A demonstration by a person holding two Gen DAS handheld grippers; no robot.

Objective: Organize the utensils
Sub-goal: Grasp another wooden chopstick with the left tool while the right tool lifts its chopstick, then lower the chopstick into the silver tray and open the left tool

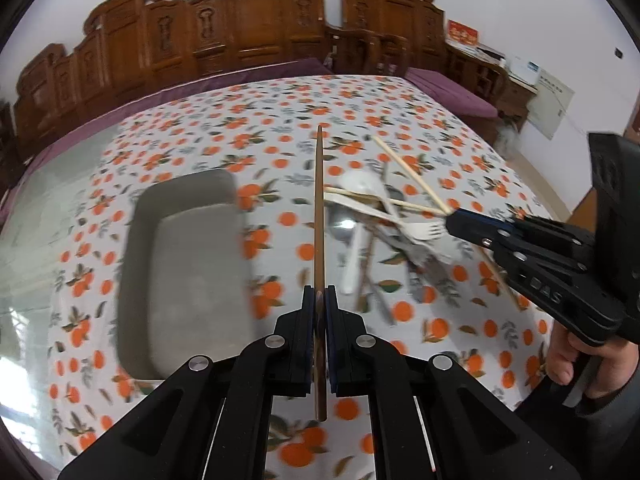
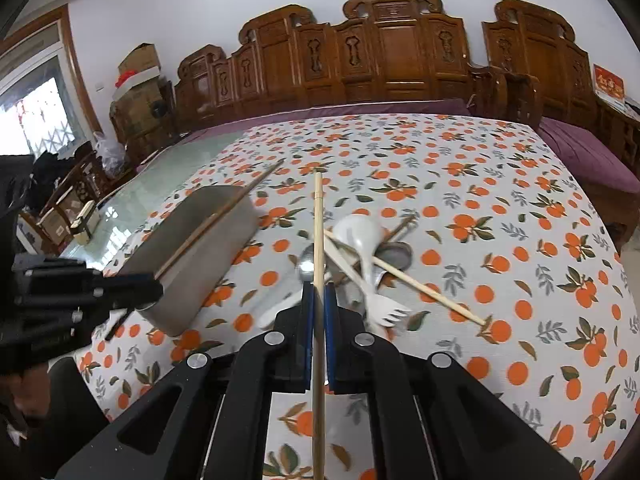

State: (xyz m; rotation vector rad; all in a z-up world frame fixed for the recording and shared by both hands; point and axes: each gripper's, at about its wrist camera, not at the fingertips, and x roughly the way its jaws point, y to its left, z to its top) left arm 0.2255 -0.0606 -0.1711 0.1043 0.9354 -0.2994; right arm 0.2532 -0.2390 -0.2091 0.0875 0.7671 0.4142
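Observation:
My left gripper point(image 1: 320, 292) is shut on a dark brown chopstick point(image 1: 319, 208) that sticks out ahead, above the table beside a grey rectangular tray point(image 1: 192, 272). My right gripper point(image 2: 319, 286) is shut on a pale bamboo chopstick point(image 2: 318, 232), raised over a pile of utensils. In the pile lie a white spoon point(image 2: 358, 230), a white fork point(image 2: 388, 312), a metal spoon point(image 2: 308, 264) and another pale chopstick point(image 2: 420, 284). In the right wrist view the left gripper point(image 2: 158, 284) holds its brown chopstick point(image 2: 224, 216) over the tray point(image 2: 208, 264). The tray looks empty.
The table wears a white cloth with an orange-fruit print point(image 2: 500, 240); bare glass top point(image 1: 52, 208) shows left of the tray. Carved wooden benches with purple cushions point(image 2: 380, 64) line the far and right sides. A person's hand point(image 1: 576, 360) grips the right tool.

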